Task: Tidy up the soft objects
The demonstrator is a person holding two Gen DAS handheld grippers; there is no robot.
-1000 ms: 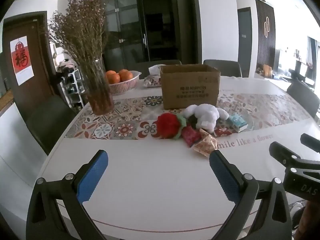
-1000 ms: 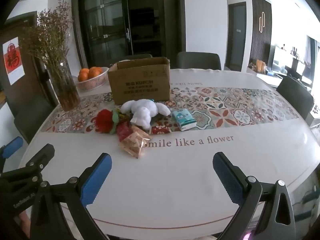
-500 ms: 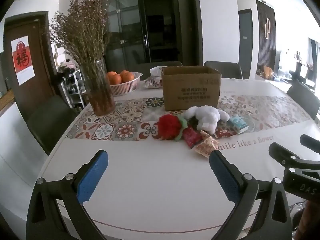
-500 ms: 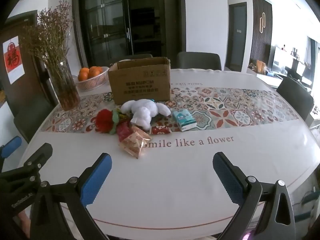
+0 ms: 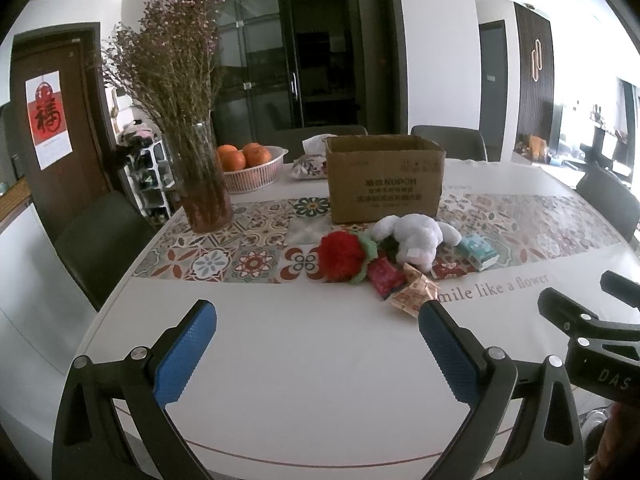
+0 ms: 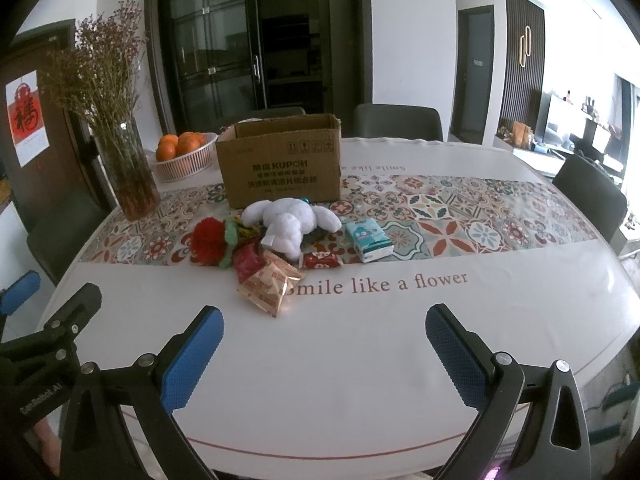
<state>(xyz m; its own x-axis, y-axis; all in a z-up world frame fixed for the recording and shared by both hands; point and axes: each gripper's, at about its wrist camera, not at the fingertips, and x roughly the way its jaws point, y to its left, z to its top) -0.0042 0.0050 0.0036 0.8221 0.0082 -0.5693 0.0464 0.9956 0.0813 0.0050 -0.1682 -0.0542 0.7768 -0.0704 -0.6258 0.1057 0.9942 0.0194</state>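
Note:
A white plush toy [image 5: 412,238] [image 6: 288,222] lies on the table in front of an open cardboard box [image 5: 384,178] [image 6: 280,160]. A red plush flower with green leaves [image 5: 344,256] [image 6: 210,240] lies to its left. Snack packets [image 5: 412,294] [image 6: 268,284] and a teal tissue pack [image 5: 478,252] [image 6: 368,240] lie around them. My left gripper [image 5: 316,350] is open and empty, well short of the pile. My right gripper [image 6: 324,354] is open and empty, near the table's front edge.
A glass vase of dried flowers [image 5: 204,184] [image 6: 128,176] stands at the left. A basket of oranges [image 5: 250,168] [image 6: 180,156] and a tissue pouch [image 5: 310,164] sit behind. Chairs [image 6: 398,122] surround the white table [image 6: 360,360].
Both views have shifted very slightly; the pile sits a touch lower and nearer in the frames. Both grippers stay open and empty.

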